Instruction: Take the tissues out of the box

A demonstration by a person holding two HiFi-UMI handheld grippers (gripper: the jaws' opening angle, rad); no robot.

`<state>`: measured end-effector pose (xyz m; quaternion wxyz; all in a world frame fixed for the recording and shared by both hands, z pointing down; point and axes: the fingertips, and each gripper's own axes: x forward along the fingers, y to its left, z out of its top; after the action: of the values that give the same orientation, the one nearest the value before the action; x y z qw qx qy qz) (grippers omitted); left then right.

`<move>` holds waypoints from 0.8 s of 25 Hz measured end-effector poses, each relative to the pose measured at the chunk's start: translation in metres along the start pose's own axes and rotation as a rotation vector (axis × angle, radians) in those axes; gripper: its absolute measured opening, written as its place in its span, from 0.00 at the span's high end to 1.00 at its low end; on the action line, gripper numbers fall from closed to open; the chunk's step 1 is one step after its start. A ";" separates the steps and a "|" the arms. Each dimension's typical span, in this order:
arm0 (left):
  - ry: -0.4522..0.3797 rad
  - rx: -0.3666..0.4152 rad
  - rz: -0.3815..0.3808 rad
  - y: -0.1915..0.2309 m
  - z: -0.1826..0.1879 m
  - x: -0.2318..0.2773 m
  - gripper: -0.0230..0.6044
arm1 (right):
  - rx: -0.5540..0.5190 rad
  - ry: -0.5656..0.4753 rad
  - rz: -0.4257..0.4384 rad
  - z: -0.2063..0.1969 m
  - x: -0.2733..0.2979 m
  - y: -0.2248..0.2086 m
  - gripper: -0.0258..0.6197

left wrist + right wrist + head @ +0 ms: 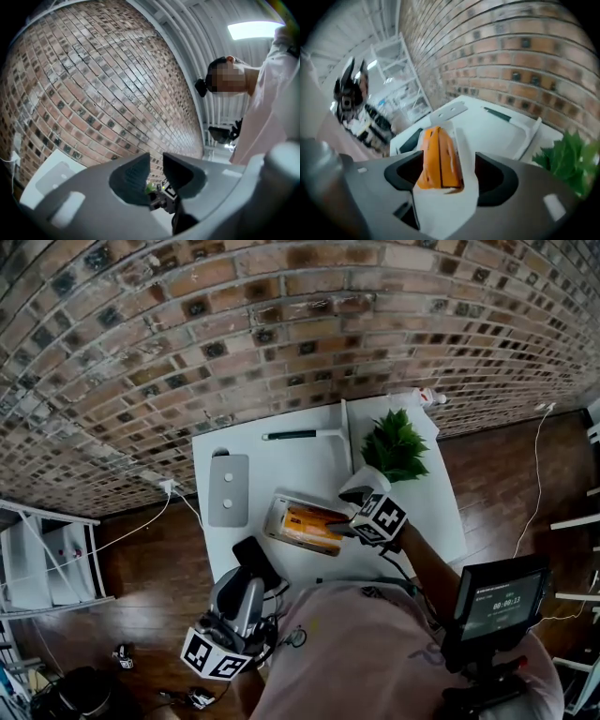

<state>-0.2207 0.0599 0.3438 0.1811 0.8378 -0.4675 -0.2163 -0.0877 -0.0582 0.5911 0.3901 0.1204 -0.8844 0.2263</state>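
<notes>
white tissue (446, 201) fills the near foreground of the right gripper view. it lies loose between the jaws of the right gripper (450, 164), which stand wide apart, pads not pressing on it. orange tissue box (439, 157) sits just beyond on the white table (281, 460), long axis running away along the gripper's own line. head view: that gripper tilts down over the box's right end, plant (394, 446) behind it. left gripper (156, 161) is off the table's near edge, jaws almost together on nothing, aimed at the brick wall (93, 93). judgement: right hand is far nearer; the next pinch should come in from the box's right end, along its length.
</notes>
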 end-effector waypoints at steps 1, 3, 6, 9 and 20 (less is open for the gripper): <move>-0.001 -0.004 0.001 0.001 0.000 0.000 0.82 | 0.140 -0.148 0.024 0.011 -0.012 -0.009 0.44; -0.001 -0.011 0.002 0.002 -0.001 -0.001 0.82 | 0.413 -0.461 0.117 0.031 -0.041 -0.016 0.44; -0.003 -0.019 -0.004 0.002 -0.001 0.000 0.82 | 0.579 -0.749 0.164 0.032 -0.077 -0.018 0.44; -0.011 -0.033 -0.020 0.002 -0.001 0.003 0.82 | 0.796 -1.092 0.246 0.026 -0.114 -0.040 0.44; 0.002 -0.033 -0.021 -0.003 -0.005 0.006 0.82 | 0.462 -0.985 0.202 0.053 -0.137 -0.012 0.48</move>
<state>-0.2132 0.0568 0.3450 0.1930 0.8397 -0.4551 -0.2249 -0.0255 -0.0896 0.4619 -0.1301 0.2089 -0.8968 0.3676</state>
